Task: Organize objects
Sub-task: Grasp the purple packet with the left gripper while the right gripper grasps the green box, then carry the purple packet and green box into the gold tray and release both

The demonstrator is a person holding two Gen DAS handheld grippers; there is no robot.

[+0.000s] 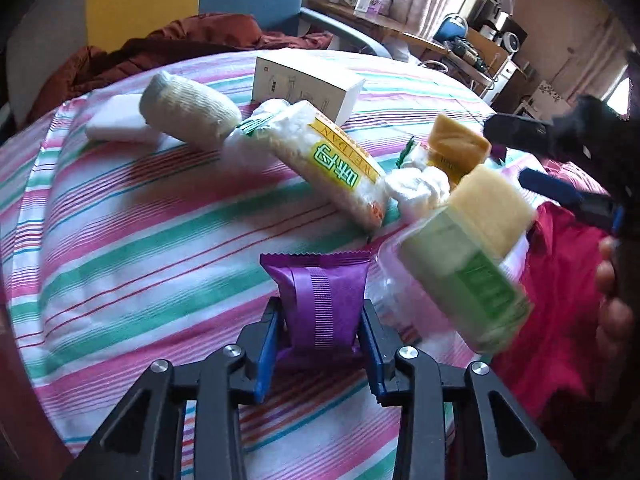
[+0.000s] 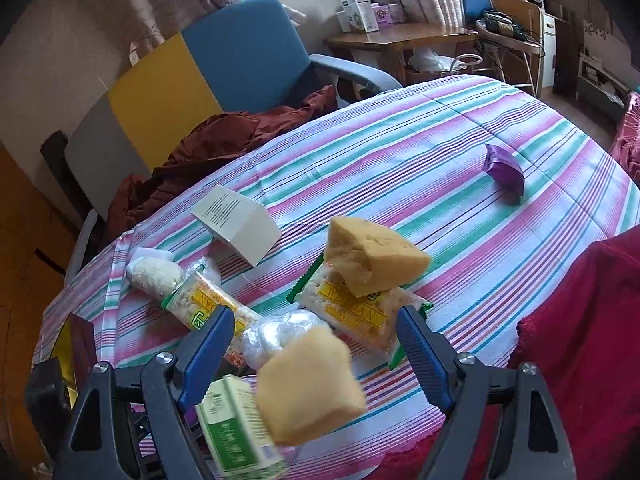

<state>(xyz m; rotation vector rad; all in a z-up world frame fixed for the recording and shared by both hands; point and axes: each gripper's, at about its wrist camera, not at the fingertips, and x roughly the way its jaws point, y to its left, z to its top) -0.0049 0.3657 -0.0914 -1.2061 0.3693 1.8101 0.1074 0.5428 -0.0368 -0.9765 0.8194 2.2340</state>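
Observation:
In the left wrist view my left gripper is shut on a purple snack packet that rests on the striped sheet. Just right of it a green box with a yellow sponge against it looks blurred and tilted. My right gripper stands open above that pair, its pads touching nothing; the green box and sponge show low between its fingers. The right gripper also shows at the upper right of the left wrist view. A second purple packet lies far off on the sheet.
Two yellow-labelled cracker packs, one with another sponge on top, lie by a crumpled plastic bag. Behind them are a rolled white cloth, a white pad and a white carton. Red fabric borders the right.

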